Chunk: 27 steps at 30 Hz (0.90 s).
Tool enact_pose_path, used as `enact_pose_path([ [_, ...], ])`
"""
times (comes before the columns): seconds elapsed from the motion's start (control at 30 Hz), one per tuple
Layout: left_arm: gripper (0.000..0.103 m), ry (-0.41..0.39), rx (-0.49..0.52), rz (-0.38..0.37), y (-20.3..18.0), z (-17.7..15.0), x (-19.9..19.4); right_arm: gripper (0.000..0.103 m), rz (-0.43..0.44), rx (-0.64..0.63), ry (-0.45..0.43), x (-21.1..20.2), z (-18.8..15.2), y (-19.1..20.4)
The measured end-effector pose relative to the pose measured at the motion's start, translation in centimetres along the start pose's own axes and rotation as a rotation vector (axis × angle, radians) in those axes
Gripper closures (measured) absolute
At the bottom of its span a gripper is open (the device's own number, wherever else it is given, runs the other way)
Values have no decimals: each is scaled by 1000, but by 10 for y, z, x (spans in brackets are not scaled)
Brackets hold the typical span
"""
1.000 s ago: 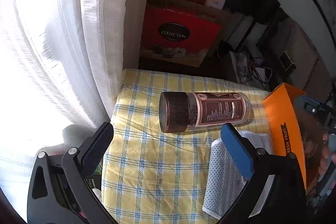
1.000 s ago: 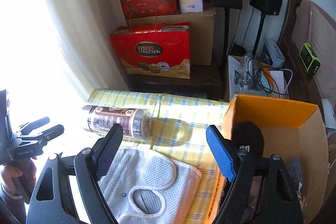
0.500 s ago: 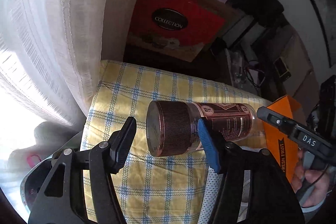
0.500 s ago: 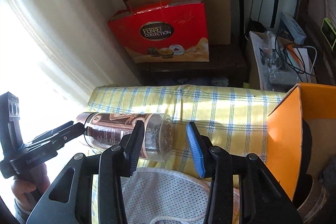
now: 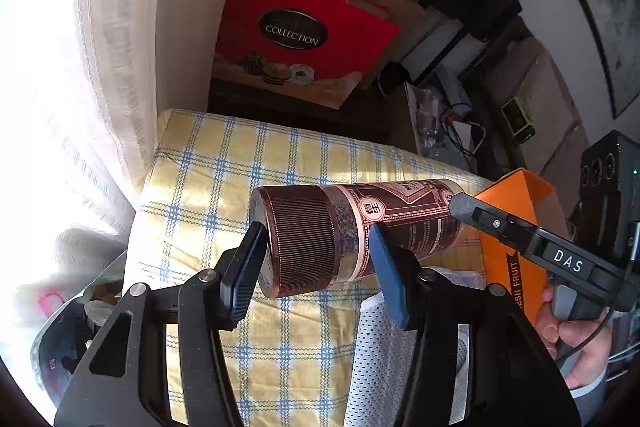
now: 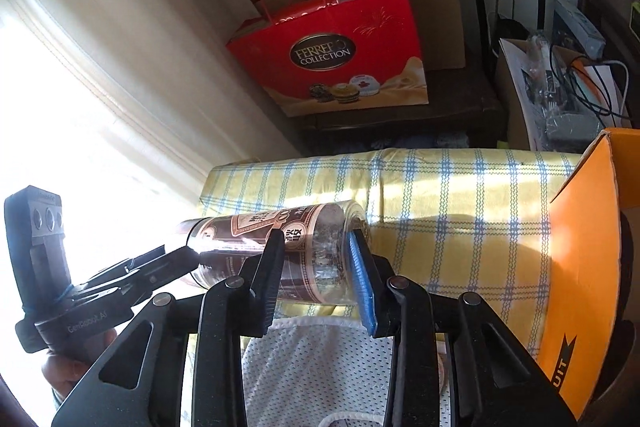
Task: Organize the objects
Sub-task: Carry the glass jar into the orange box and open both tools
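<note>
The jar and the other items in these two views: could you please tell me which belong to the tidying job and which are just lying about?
In the job:
- jar, lying on the checked cloth; both grippers are closing on it, left gripper at the lid end, right gripper at the base end
- orange box
- mesh cloth

Lying about:
- red bag
- cardboard box
- cables

Narrowed from wide open and closing: left tongs [image 5: 316,259] now astride the ribbed cap end of the lying jar [image 5: 356,227], right tongs [image 6: 316,275] astride its clear base end, both down from above the mesh cloth [image 6: 320,367].
</note>
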<state>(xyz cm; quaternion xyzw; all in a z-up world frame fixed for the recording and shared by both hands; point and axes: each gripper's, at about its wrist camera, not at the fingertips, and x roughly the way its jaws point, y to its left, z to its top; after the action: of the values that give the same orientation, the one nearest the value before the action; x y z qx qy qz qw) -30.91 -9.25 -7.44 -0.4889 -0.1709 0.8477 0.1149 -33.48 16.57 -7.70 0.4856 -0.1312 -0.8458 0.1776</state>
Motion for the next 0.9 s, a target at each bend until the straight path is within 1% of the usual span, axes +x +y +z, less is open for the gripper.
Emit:
enact_pose_path([
  [0.13,54,-31,10,-14,-19,4,-18,69,-4,-11,-37,-27,5,4],
  [0.23,54,-60,48,-23,-41,7,-34,69,-21,-33,-84,-55,8,6],
  [0.43,54,-81,116,-41,-89,13,-50,69,-38,-16,-133,-104,12,-8],
  [0.67,53,-80,172,-85,-148,8,-48,69,-83,13,-185,-157,6,-41],
  [0.8,53,-63,211,-111,-189,3,-36,69,-134,32,-221,-188,2,-66],
  [0.9,52,-53,245,-130,-219,-1,-23,69,-157,67,-239,-208,-2,-92],
])
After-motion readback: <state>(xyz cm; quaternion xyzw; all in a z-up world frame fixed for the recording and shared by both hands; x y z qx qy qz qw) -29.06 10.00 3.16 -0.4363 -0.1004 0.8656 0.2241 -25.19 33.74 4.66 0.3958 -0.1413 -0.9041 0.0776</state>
